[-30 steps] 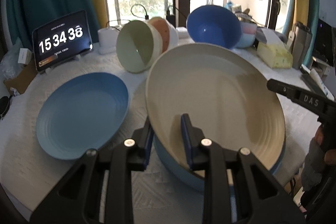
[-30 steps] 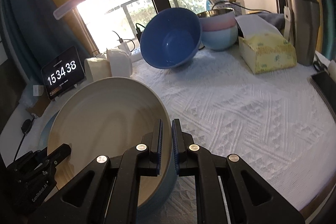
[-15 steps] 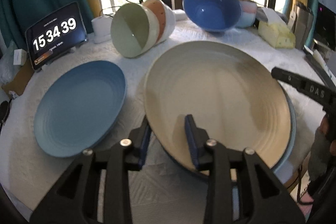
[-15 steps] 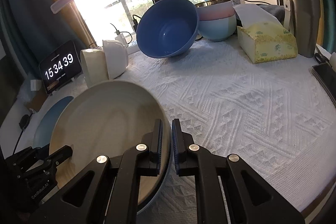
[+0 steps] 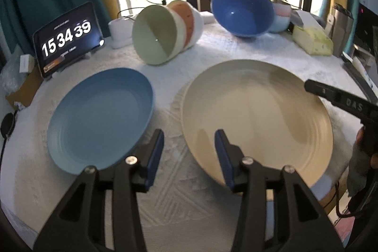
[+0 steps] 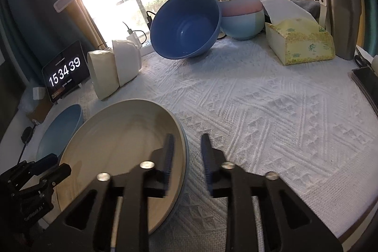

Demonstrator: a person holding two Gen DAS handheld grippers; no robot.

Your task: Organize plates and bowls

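Two plates on cloth: cream plate [image 5: 257, 115], light-blue plate [image 5: 99, 115]. Left gripper [image 5: 189, 152] and right gripper [image 6: 186, 155] both opening, released, straddling cream plate's rim

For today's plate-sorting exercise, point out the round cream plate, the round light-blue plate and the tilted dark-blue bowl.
Round cream plate [image 5: 257, 115], left wrist view, its centre.
Round light-blue plate [image 5: 99, 117], left wrist view, its centre.
Tilted dark-blue bowl [image 6: 186, 25], right wrist view, inside wall.

Bare cloth [image 6: 271, 115] right of cream plate [image 6: 122, 145]; bowls [image 6: 186, 25] behind.
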